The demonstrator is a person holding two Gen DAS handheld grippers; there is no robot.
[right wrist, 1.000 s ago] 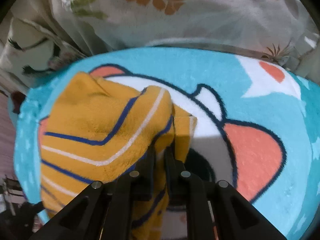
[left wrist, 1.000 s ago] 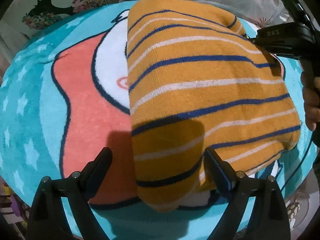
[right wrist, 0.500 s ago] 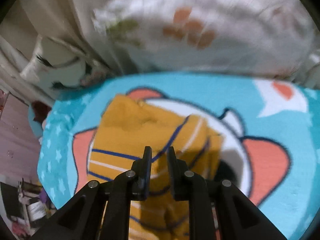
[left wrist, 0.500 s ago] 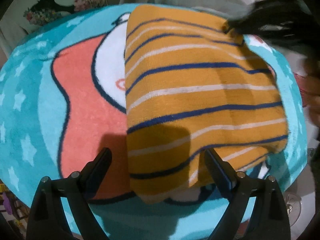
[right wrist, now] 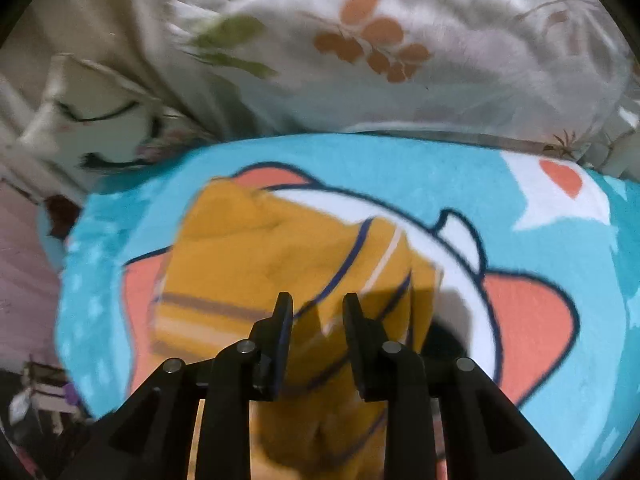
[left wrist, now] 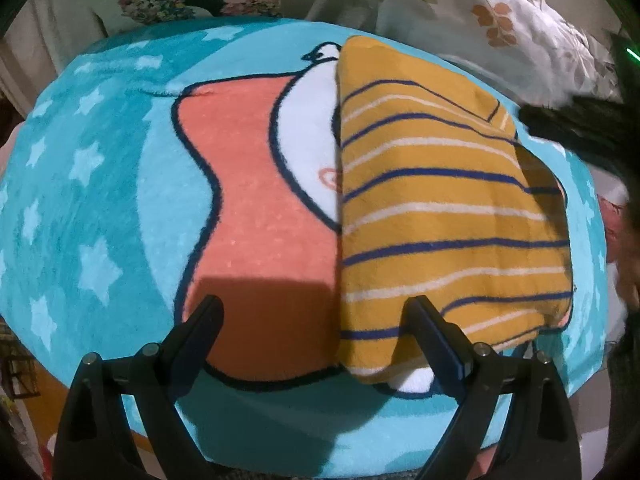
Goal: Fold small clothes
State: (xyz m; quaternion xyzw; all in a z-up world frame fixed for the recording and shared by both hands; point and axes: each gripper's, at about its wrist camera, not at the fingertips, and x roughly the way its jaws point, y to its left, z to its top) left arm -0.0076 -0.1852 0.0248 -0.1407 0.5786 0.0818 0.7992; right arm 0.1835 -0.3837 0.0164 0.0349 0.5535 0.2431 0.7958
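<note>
An orange garment with navy and white stripes (left wrist: 440,216) lies folded flat on a blue cartoon blanket (left wrist: 100,200). My left gripper (left wrist: 314,312) is open and empty, its right finger over the garment's near left corner. In the right wrist view the same garment (right wrist: 280,256) lies below my right gripper (right wrist: 318,308), whose fingers stand a little apart with nothing between them, above the cloth. The right gripper shows as a dark blur at the right edge of the left wrist view (left wrist: 580,132).
The blanket (right wrist: 540,240) covers a rounded surface that drops off at the front and sides. White floral fabric (right wrist: 400,60) piles up behind it. Clutter sits on the floor at the lower left (right wrist: 44,396).
My right gripper let go of the garment's corner, opened slightly and pulled up and back. The garment settled flat. The left gripper drew back and shifted left.
</note>
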